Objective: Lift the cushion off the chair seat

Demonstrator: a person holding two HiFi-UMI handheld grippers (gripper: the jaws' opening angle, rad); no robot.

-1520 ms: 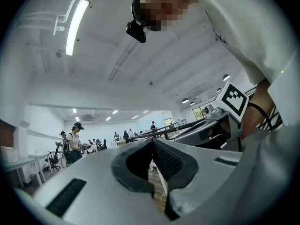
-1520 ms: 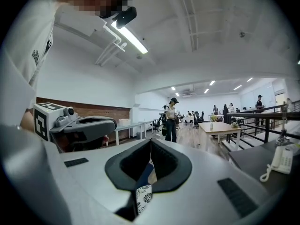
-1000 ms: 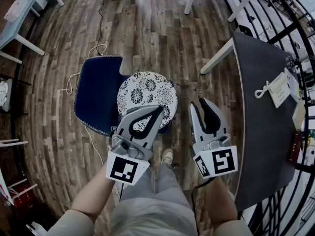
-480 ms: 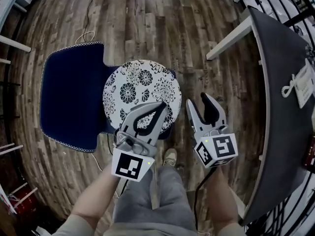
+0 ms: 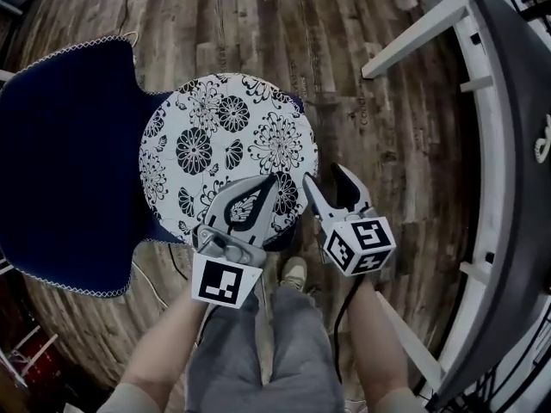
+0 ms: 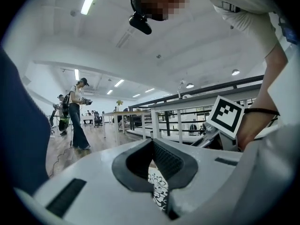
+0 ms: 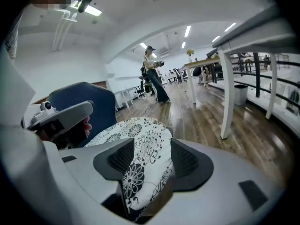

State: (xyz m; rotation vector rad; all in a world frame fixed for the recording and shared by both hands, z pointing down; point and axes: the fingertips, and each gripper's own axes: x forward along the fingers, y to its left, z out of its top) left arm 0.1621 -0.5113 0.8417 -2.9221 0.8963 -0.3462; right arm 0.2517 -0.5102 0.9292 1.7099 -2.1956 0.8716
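Observation:
A round white cushion (image 5: 228, 149) with black flowers lies on the seat of a dark blue chair (image 5: 60, 153). My left gripper (image 5: 274, 179) hovers over the cushion's near edge with its tips together and nothing gripped; in the left gripper view the pattern (image 6: 159, 191) shows below the left gripper (image 6: 151, 142). My right gripper (image 5: 327, 179) is at the cushion's near right rim. Its jaws have just been opening. In the right gripper view the cushion's edge (image 7: 140, 135) lies between the spread pads of the right gripper (image 7: 152, 151), which do not press it. The chair back (image 7: 89, 102) rises behind.
A dark table (image 5: 516, 144) on white legs (image 5: 413, 37) runs along the right. The person's legs and a shoe (image 5: 294, 274) are just behind the grippers. A cable (image 5: 172, 261) trails on the wooden floor. Other people (image 6: 79, 116) stand far off.
Both grippers and the head camera have come down towards the chair, so the cushion now looks much larger. The right jaws have spread wider. The left jaws stayed together.

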